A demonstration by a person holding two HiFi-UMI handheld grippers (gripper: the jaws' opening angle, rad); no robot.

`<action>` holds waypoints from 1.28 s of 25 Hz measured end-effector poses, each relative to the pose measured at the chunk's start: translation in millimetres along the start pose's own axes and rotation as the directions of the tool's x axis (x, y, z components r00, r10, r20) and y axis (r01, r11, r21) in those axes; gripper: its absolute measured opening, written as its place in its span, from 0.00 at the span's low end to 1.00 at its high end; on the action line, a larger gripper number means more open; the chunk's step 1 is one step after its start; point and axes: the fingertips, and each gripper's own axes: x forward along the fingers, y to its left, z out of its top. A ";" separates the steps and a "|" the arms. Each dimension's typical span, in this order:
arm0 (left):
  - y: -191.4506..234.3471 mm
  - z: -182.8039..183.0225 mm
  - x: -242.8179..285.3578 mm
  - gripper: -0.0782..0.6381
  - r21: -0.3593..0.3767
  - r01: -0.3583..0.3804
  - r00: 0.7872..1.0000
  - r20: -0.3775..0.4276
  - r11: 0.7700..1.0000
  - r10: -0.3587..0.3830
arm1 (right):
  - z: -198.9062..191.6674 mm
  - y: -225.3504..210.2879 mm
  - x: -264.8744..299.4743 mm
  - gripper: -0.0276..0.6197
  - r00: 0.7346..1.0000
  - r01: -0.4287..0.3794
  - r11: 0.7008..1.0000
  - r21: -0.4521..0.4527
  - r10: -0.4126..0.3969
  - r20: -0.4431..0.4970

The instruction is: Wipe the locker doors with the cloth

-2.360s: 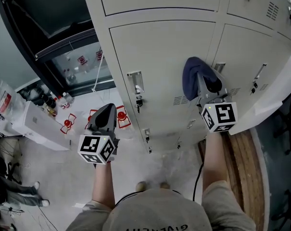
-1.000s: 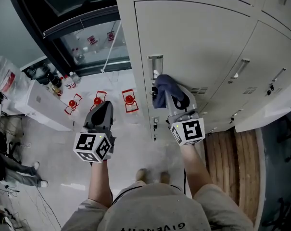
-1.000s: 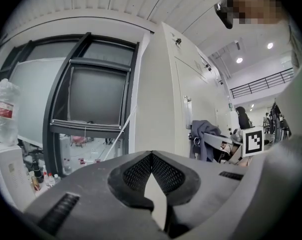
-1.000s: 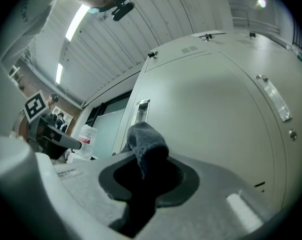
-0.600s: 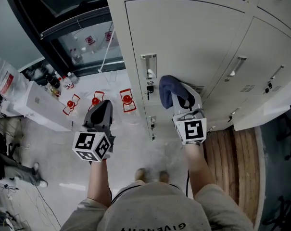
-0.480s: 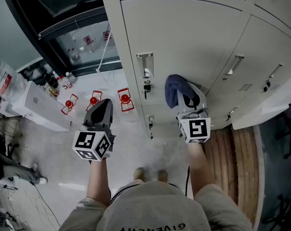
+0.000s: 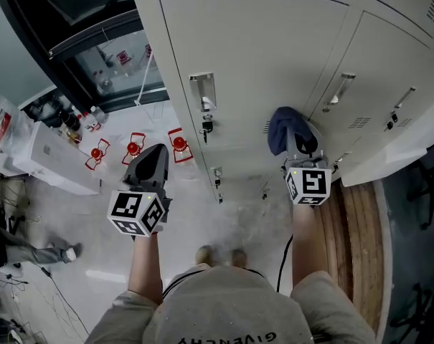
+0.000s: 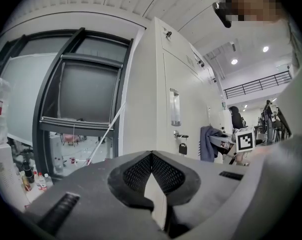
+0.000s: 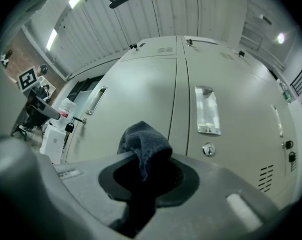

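My right gripper (image 7: 294, 136) is shut on a dark blue cloth (image 7: 282, 129), which presses against the cream locker door (image 7: 260, 56) near its right edge, low down by the vent slots. The right gripper view has the cloth (image 9: 143, 144) bunched between the jaws, in front of the seam between two doors. That door's handle plate with a padlock (image 7: 203, 99) is at its left side. My left gripper (image 7: 156, 165) hangs left of the lockers over the floor, jaws together with nothing in them. In the left gripper view (image 8: 151, 176) the locker side (image 8: 146, 104) and the cloth (image 8: 208, 143) show.
More locker doors (image 7: 381, 99) with handles stand to the right. A dark-framed glass window (image 7: 95, 49) is left of the lockers. Red floor markers (image 7: 134, 147) and a white box (image 7: 52, 165) with bottles lie at the left. Wooden boards (image 7: 353, 228) lie at the right.
The right gripper has carried the cloth rightwards across the door, from beside the padlocked handle to the door's right edge. The left gripper has stayed put.
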 end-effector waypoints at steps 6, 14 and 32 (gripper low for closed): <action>-1.0 -3.4 -2.6 0.11 -0.003 -0.007 1.000 -0.004 1.000 0.007 | -9.4 -24.5 -6.7 0.14 0.999 0.047 0.999 0.011 -0.047 -0.019; 0.5 -13.3 -11.8 0.11 -0.009 -0.017 1.000 -0.019 1.000 0.017 | -8.6 -35.8 -17.0 0.14 0.993 0.120 0.992 0.041 -0.120 0.008; 9.6 -83.3 -1.6 0.11 -0.074 0.043 0.999 0.015 0.996 -0.042 | -71.4 163.8 -33.6 0.14 0.965 -0.254 0.951 0.178 0.262 -0.025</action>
